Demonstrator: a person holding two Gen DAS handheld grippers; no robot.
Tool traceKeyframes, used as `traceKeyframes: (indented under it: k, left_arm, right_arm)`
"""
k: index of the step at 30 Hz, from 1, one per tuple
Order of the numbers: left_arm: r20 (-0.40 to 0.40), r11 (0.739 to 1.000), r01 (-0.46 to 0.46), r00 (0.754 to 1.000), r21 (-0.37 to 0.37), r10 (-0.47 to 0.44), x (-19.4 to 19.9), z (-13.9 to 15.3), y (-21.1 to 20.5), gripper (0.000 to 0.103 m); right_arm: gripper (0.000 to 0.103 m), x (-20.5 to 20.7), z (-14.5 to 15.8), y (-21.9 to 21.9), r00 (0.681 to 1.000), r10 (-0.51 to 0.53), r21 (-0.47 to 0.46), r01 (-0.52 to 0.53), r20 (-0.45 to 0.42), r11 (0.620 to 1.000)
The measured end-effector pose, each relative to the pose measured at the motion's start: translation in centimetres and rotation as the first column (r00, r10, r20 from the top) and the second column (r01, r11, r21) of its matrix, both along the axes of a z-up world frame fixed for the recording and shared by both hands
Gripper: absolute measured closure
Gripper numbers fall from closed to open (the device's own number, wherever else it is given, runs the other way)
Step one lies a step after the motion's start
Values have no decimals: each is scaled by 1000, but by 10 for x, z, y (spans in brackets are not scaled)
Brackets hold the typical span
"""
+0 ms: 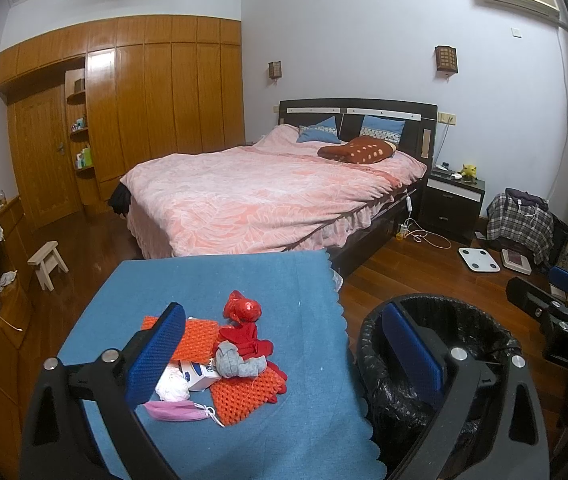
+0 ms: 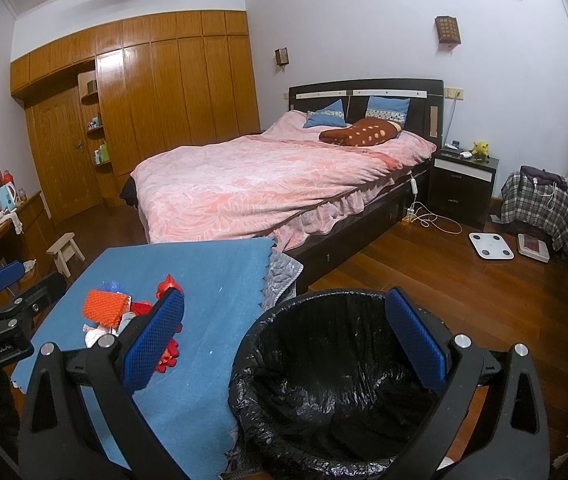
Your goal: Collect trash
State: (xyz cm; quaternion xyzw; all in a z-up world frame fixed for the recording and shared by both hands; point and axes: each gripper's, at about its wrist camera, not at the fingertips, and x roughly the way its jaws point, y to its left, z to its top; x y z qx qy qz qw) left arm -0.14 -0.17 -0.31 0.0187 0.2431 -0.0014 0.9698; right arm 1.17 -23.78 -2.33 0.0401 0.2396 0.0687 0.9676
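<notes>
Only leftward: pink mask [image 1: 178, 411] beside carton [image 1: 200, 376].

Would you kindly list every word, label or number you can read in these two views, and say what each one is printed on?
"DAS": on the black body of the right gripper, seen from the left wrist.
"GenROBOT.AI", small and only roughly legible: on the body of the left gripper, seen from the right wrist.
Blue print on the small white box: too blurred to read.

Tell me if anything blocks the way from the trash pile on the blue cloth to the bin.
Nothing visible does. The trash pile lies on the blue cloth, and the black-lined bin stands open just beside the cloth's edge. Both grippers, left and right, are open and empty.
</notes>
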Motion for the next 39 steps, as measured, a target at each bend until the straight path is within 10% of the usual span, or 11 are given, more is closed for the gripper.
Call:
traceKeyframes:
  k: [39]
  left_arm:
    - [-9,997,-82,997,14,82,10,-28,53,6]
  right_arm:
    - [5,28,-40,56,995,92,3,-92,-40,996]
